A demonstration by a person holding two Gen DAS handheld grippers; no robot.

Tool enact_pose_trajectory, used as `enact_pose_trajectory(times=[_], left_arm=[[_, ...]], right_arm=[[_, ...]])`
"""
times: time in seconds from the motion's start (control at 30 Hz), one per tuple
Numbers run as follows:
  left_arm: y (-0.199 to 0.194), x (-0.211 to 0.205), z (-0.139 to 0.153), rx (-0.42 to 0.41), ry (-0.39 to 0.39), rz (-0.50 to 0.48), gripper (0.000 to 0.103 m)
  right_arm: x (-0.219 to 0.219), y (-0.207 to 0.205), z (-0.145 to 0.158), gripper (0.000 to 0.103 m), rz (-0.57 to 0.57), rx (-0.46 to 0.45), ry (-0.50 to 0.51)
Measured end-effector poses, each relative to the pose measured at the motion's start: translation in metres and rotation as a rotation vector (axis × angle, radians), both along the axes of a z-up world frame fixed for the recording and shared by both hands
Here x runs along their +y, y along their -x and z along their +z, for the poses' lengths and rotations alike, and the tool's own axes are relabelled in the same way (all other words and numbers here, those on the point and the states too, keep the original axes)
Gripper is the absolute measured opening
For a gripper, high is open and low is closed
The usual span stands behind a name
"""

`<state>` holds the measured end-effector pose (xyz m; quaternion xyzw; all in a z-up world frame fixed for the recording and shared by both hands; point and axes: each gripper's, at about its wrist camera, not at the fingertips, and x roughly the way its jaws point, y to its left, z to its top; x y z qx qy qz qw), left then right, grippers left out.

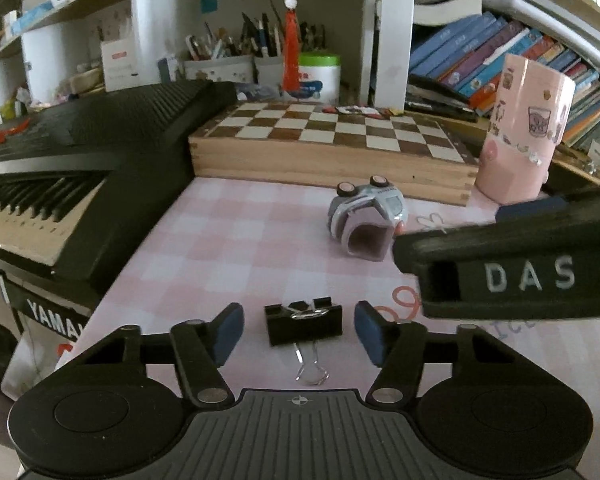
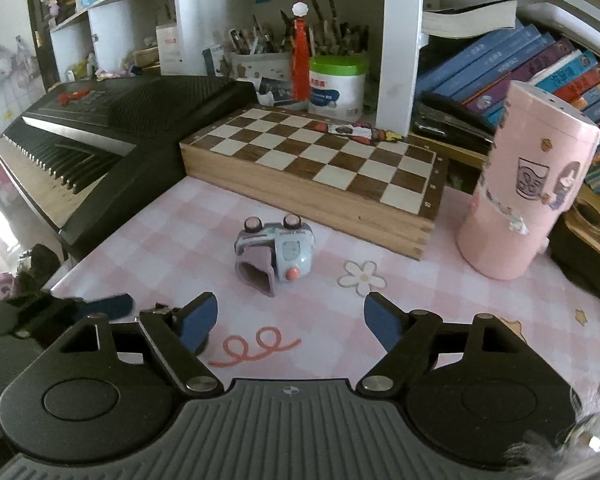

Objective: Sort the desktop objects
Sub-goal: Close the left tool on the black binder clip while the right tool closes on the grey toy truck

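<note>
Jaws clear of binder clip (image 1: 304, 325)

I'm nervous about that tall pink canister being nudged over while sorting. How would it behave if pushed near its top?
The pink canister stands tall on a narrow base, so a high push would probably tip it, not slide it. Its rounded body suggests it would roll once down. The checked table cover looks smooth, so a low push might slide it.
</note>
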<state>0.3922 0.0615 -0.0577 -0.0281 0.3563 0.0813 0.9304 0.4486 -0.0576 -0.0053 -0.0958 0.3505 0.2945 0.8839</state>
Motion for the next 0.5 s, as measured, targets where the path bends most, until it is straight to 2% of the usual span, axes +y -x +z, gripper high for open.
enact_pose_trajectory(times=[0.1, 0.13, 0.5], left_arm=[[-0.003, -0.002, -0.004, 0.0, -0.016, 0.004, 0.043], [-0.003, -0.002, -0.004, -0.004, -0.014, 0.005, 0.042], [0.017, 0.02, 0.008, -0.003, -0.002, 0.072, 0.041]], right_arm=[[0.005, -0.006, -0.001, 0.083, 0.008, -0.011, -0.002], [0.007, -0.009, -0.002, 0.084, 0.013, -0.014, -0.002], [0.025, -0.034, -0.024, 0.089, 0.061, -0.007, 0.029]])
